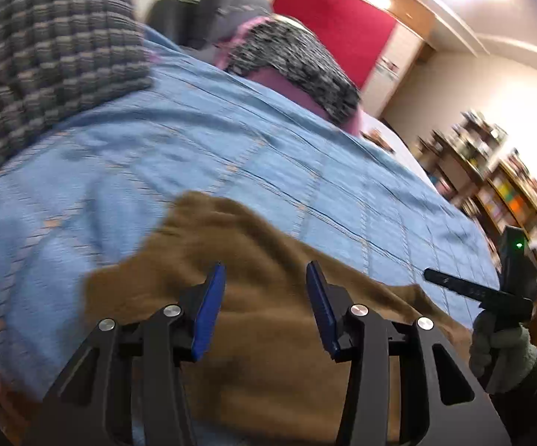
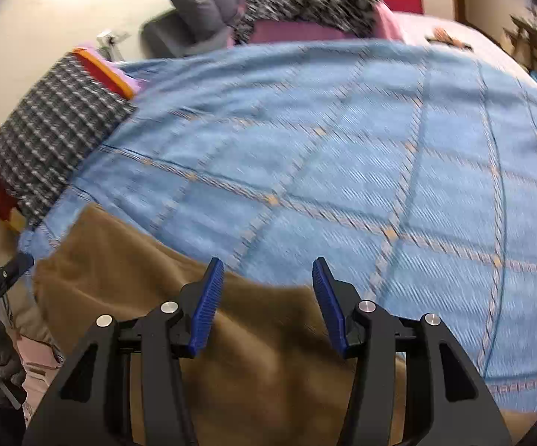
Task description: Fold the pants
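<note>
Brown pants (image 1: 253, 297) lie on a blue checked bedspread (image 1: 194, 141), near its front edge. In the right wrist view the pants (image 2: 149, 297) fill the lower left. My left gripper (image 1: 265, 278) is open and empty, its blue pads above the brown cloth. My right gripper (image 2: 267, 273) is open and empty, over the pants' far edge. The right gripper also shows at the right of the left wrist view (image 1: 454, 282), held by a gloved hand. The left gripper's tip shows at the left edge of the right wrist view (image 2: 18, 262).
A checked dark blanket (image 2: 49, 137) lies folded at the bed's far left. A speckled grey pillow (image 1: 298, 63) and dark cushions (image 2: 209, 3) sit at the head. Bookshelves (image 1: 510, 193) stand to the right of the bed. A red panel (image 1: 339, 22) is on the wall.
</note>
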A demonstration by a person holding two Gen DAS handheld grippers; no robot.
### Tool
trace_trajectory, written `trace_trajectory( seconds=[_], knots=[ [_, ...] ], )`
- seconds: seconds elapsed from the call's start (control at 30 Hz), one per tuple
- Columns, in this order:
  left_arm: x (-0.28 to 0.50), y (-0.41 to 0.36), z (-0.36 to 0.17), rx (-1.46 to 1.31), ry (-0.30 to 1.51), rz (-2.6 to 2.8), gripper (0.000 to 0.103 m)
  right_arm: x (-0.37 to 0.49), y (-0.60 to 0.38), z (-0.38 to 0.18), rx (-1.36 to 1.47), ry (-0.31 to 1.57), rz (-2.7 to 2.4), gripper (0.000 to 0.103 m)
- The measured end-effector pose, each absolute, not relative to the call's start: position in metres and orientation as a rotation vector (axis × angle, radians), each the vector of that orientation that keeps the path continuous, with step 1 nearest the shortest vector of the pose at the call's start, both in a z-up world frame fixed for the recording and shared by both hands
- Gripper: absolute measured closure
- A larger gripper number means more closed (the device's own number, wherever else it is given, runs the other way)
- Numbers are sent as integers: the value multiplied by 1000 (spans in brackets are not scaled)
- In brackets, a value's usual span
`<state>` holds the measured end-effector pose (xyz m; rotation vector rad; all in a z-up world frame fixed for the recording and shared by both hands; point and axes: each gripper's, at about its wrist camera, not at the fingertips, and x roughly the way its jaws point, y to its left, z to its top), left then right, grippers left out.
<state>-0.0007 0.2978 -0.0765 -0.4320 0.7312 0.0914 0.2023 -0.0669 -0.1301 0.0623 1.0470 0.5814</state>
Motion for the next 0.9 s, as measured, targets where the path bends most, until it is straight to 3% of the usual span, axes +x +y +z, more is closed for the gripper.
trace_trajectory(
  seconds=[0.13,0.17,0.2,0.23,0.67,0.7,0.77,0.8,0.83,0.9],
  knots=[
    [41,291,-108,-450,815,77,57,208,-69,-153,108,1122,622,55],
    [41,289,-113,-451,830,81,57,208,-68,-156,99,1121,622,64],
    [44,291,-122,-455,848,93,57,212,-67,-160,82,1125,598,90],
    [42,294,-126,-458,856,104,59,213,-66,-162,79,1123,572,98],
    [13,297,-145,-371,837,153,66,229,-81,-159,77,1019,468,103],
    [14,297,-144,-379,836,159,65,226,-86,-156,91,1010,475,102],
    [16,295,-139,-404,832,170,58,213,-97,-150,112,995,488,86],
    [16,292,-136,-415,828,171,52,207,-102,-147,120,985,491,58],
    [16,288,-132,-418,822,173,49,197,-110,-144,131,960,489,45],
    [17,277,-125,-398,815,175,45,176,-126,-138,121,915,470,46]
  ],
)
